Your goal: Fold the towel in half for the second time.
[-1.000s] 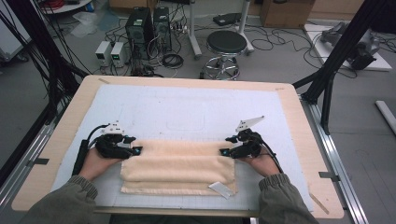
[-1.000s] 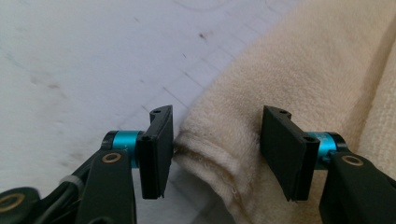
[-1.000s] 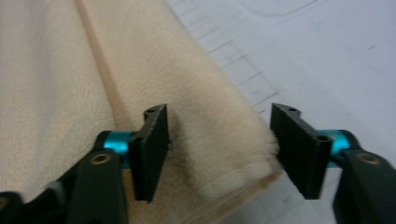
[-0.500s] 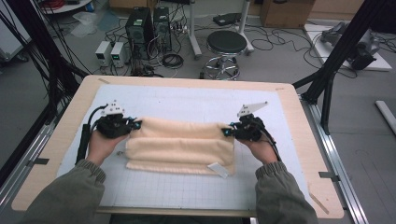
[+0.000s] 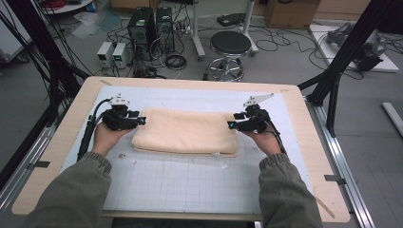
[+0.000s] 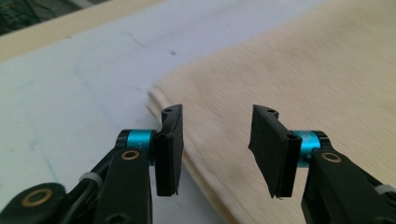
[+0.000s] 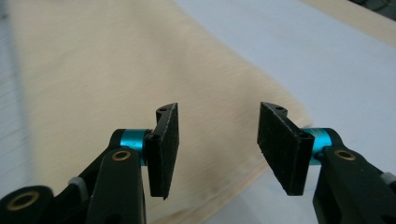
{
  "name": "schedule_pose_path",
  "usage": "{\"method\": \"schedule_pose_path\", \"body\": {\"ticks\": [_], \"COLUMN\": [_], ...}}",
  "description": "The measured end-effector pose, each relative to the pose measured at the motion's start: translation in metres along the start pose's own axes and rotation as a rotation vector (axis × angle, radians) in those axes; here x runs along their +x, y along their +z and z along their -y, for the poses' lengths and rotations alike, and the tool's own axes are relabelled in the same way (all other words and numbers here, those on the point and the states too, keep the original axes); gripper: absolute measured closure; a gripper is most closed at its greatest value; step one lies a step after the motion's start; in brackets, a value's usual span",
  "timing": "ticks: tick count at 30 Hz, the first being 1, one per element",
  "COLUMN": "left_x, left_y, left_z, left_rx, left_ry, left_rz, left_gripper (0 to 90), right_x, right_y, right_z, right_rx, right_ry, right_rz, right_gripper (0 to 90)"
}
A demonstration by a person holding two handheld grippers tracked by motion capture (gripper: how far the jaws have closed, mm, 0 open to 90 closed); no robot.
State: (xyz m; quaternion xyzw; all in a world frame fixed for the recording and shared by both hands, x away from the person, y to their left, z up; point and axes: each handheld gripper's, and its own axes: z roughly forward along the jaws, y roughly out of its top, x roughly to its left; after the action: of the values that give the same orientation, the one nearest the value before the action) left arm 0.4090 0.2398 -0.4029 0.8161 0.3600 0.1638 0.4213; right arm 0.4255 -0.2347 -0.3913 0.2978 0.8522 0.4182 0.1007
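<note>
left claw: just reopened, empty, at towel's left end
right claw: same, right end
towel: released, now folded; long axis parallel to tabletop's far edge

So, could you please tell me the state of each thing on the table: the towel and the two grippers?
towel: folded, lying flat on the mat, not held
left gripper: open, jaws just reopened, nothing between them, at the towel's left end
right gripper: open, jaws just reopened, nothing between them, at the towel's right end
mat: flat on the table
</note>
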Motion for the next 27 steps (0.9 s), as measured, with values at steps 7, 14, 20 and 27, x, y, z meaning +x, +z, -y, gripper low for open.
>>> {"method": "schedule_pose_path", "body": {"ticks": [7,14,20,27], "left_x": [-0.027,-0.042,-0.043,-0.04], "left_y": [-0.015,-0.012,-0.009,-0.019], "left_z": [0.028,0.038,0.048,0.043], "left_rx": [0.007,0.098,0.055,0.0], "left_ry": [0.088,0.187,0.123,0.105], "left_rz": [0.111,0.121,0.116,0.086], "left_gripper": [53.3,57.5,73.9,70.3], "right_x": [0.039,0.049,0.039,0.045], "right_y": [-0.008,0.002,-0.003,-0.017], "right_z": [0.025,0.038,0.054,0.042], "right_rx": [0.073,0.145,0.087,-0.056], "right_ry": [-0.07,-0.122,-0.127,-0.076], "right_rz": [-0.105,-0.109,-0.124,-0.168], "right_gripper": [42.5,51.9,79.2,62.7]}}
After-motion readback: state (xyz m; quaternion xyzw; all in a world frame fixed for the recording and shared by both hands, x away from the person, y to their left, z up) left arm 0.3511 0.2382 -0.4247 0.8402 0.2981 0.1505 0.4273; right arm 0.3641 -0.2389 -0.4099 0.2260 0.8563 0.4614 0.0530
